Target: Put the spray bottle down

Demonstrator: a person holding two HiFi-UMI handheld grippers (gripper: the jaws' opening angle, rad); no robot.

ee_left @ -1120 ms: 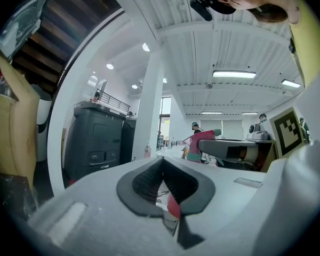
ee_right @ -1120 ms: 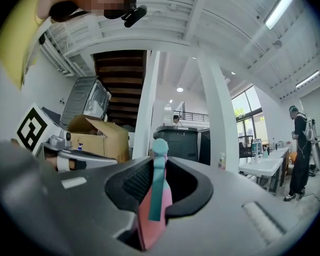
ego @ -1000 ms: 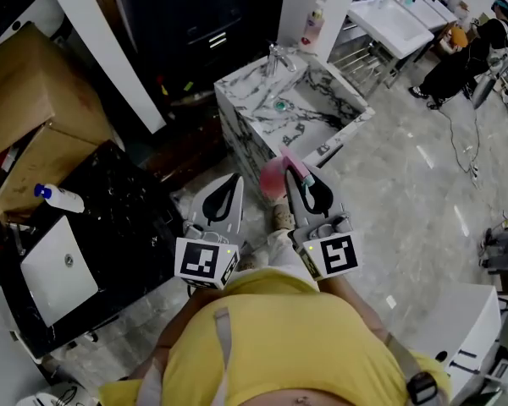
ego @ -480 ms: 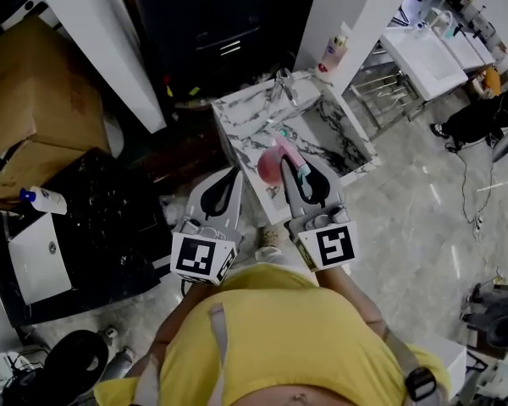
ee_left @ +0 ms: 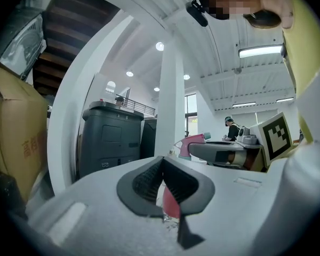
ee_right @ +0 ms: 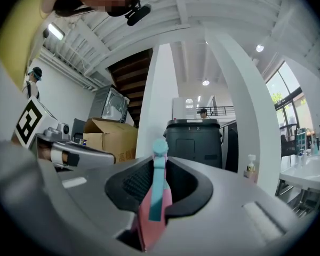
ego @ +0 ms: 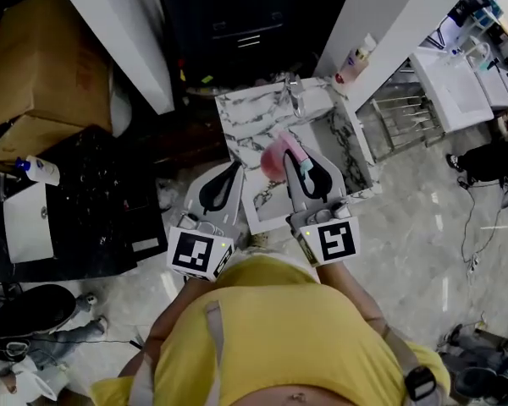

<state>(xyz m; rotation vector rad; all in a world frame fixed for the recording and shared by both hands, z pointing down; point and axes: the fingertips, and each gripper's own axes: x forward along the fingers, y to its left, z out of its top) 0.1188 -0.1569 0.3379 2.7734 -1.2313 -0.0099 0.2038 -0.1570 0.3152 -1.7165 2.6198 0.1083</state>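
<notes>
We are holding two grippers out level, just past our yellow shirt (ego: 271,337). The left gripper (ego: 229,172) is carrying nothing, its jaws pressing together. The right gripper (ego: 296,161) is clamping the pink spray bottle (ego: 275,156) above the marble washbasin (ego: 258,115) beyond.
</notes>
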